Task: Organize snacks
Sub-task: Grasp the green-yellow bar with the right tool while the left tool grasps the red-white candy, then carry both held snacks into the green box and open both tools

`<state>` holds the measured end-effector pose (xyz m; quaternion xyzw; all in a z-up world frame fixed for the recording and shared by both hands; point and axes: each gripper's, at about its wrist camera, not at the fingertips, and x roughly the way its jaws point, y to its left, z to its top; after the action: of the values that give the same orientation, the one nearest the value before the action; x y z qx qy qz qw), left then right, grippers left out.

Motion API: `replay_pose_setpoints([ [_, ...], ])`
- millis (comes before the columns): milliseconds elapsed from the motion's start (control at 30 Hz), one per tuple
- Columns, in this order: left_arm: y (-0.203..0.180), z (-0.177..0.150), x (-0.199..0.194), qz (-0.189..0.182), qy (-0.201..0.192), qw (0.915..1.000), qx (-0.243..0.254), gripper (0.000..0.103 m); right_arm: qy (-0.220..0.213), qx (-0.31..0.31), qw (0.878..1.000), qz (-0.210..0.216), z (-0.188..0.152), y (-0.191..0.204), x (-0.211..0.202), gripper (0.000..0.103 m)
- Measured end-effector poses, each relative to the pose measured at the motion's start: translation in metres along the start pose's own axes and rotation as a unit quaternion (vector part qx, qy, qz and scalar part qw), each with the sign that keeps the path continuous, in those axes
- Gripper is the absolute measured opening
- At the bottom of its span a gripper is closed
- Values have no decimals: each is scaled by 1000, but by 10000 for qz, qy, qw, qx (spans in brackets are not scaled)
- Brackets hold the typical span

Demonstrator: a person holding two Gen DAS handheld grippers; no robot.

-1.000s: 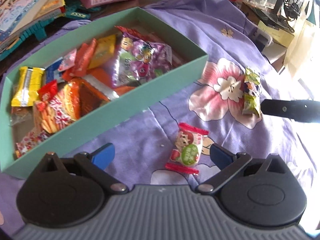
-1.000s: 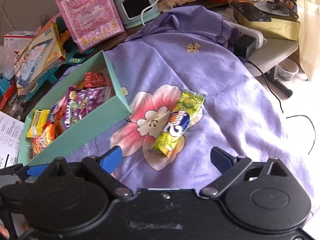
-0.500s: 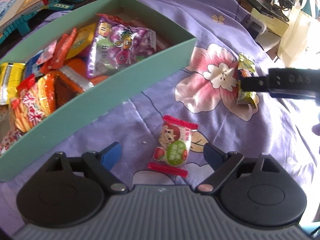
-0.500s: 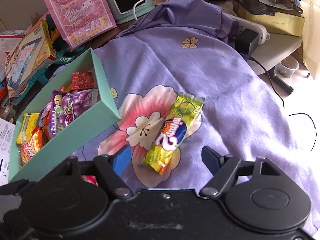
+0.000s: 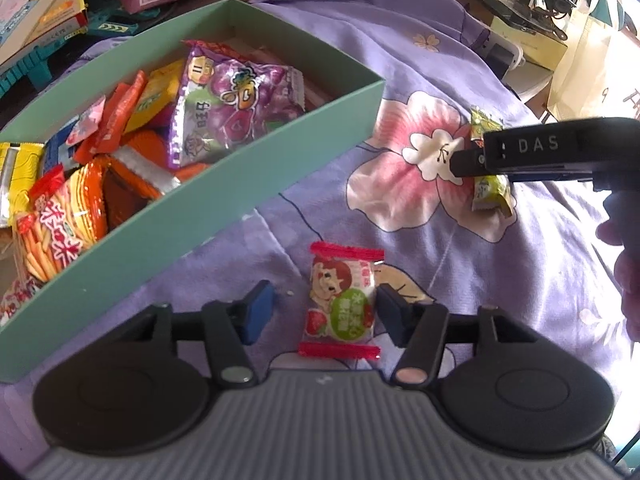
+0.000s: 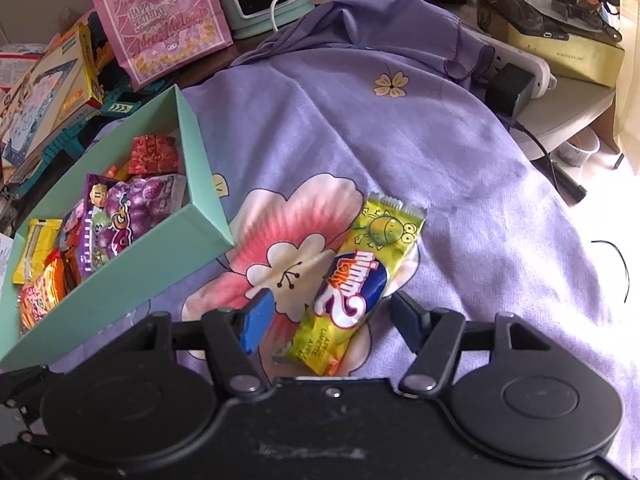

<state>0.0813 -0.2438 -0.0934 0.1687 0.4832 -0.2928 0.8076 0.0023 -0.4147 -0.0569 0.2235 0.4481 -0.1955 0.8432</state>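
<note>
Two loose snacks lie on the purple flowered cloth [image 6: 400,128]: a small candy packet [image 5: 341,305] with red crimped ends and a cartoon face sits between the pads of the left hand-held gripper [image 5: 318,314], whose jaws have just been closing, the right pad at its edge and the left pad still apart from it. At two o'clock from it, a yellow-green bar wrapper [image 6: 356,288] lies between the right hand-held gripper [image 6: 334,320] pads, jaws likewise just closing and neither pad visibly pressing it; both grippers tilt steeply down. Farther off at ten o'clock, the teal box [image 5: 256,168] holds a purple grape-candy bag [image 5: 236,104], orange and yellow packets.
</note>
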Motion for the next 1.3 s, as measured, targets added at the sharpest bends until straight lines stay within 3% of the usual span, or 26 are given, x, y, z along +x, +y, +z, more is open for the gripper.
replay_pose_setpoints([
  [67, 3, -1, 0, 28, -35, 10000, 11, 51, -28, -71, 9999, -80, -2, 2, 0, 59],
  [233, 9, -3, -2, 69, -54, 10000, -15, 52, -51, -248, 9995, -208, -5, 7, 1, 57],
  [300, 11, -4, -3, 73, -52, 9999, -67, 53, -76, -312, 9990, -297, -4, 9, 2, 47],
  [333, 13, -4, -4, 62, -38, 9999, -120, 54, -105, -368, 9988, -302, -4, 12, 1, 36],
  [433, 18, -6, -5, 23, -10, 9997, -246, 59, -78, -440, 9990, -84, -5, 18, 2, 24],
  [667, 25, -14, -8, 3, 19, 9995, -328, 58, 87, -885, 9957, 276, -19, 39, -1, 24],
  [933, 12, -17, -6, 195, 19, 9998, -60, 58, 109, -1031, 9943, 266, -21, 44, -3, 24],
  [1000, 11, -17, -6, 235, -3, 9997, -18, 55, 59, -1075, 9937, 304, -23, 40, -4, 24],
  [1167, 12, -15, -7, 242, -43, 9997, -31, 32, -75, -1246, 9919, 227, -26, 43, -3, 24],
  [1300, 22, -16, -10, 180, -33, 9994, -281, 28, -68, -1226, 9921, 243, -31, 48, -8, 21],
])
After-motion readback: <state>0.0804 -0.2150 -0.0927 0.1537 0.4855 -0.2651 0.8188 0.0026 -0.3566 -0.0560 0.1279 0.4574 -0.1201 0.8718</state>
